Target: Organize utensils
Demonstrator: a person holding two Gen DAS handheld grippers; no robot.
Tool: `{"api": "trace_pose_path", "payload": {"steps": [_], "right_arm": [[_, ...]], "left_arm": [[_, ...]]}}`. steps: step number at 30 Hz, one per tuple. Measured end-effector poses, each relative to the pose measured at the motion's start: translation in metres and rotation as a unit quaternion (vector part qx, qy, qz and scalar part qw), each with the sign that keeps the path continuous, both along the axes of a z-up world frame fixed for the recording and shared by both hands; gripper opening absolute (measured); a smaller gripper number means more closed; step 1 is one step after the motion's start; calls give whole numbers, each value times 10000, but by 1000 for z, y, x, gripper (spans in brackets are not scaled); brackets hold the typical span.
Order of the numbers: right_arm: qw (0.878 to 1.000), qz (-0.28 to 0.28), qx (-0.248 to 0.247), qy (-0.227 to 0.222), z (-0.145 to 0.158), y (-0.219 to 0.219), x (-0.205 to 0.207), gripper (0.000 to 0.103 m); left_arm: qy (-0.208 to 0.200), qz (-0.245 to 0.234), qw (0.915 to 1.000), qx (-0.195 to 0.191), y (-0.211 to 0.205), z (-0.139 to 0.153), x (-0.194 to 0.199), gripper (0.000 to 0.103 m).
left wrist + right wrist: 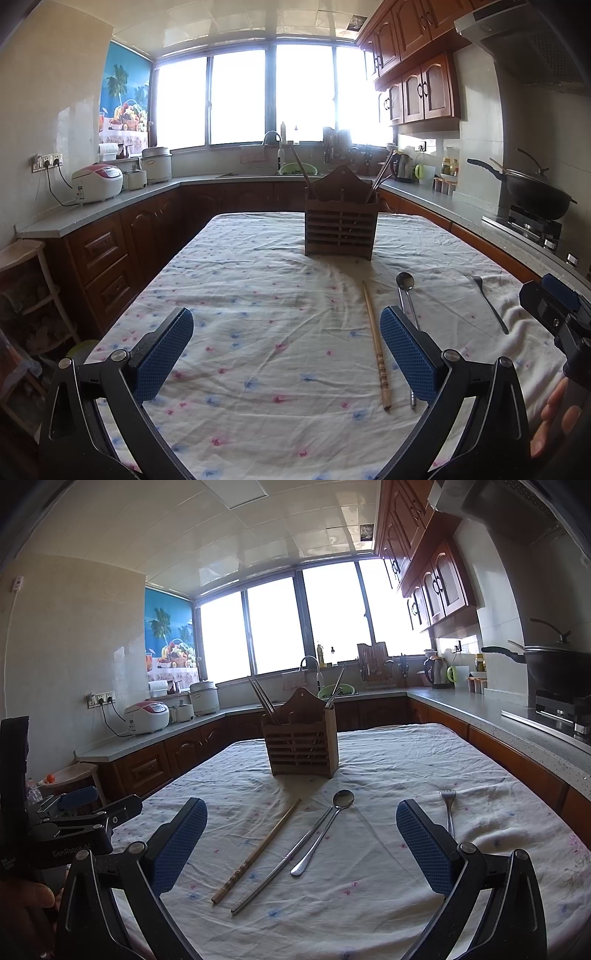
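Observation:
A wooden utensil holder (340,221) (301,738) stands mid-table with a few chopsticks in it. On the flowered cloth lie a wooden chopstick (376,341) (258,851), a metal chopstick (284,860), a metal spoon (405,291) (325,829) and a fork (489,302) (448,808). My left gripper (286,354) is open and empty above the cloth, left of the wooden chopstick. My right gripper (301,843) is open and empty, with the chopsticks and spoon between its fingers and the fork by its right finger.
The table (258,295) is ringed by kitchen counters (110,199). A rice cooker (98,182) sits on the left, a wok (535,188) on the stove at the right, a sink under the window. A wooden stool (77,775) stands at the left.

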State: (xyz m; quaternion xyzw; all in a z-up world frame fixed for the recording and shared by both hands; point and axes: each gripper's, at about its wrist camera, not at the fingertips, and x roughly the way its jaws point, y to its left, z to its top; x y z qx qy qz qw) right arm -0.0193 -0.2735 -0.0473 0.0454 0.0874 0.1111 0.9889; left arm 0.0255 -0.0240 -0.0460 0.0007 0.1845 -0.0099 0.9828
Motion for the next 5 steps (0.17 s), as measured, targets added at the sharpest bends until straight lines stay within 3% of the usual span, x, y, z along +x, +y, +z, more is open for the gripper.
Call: {"api": "trace_pose_path", "payload": {"steps": [5], "right_arm": [[10000,10,-18,56,0,5,3,103]], "left_arm": [[68,-94,9999,-106,2,2,4,103]]}}
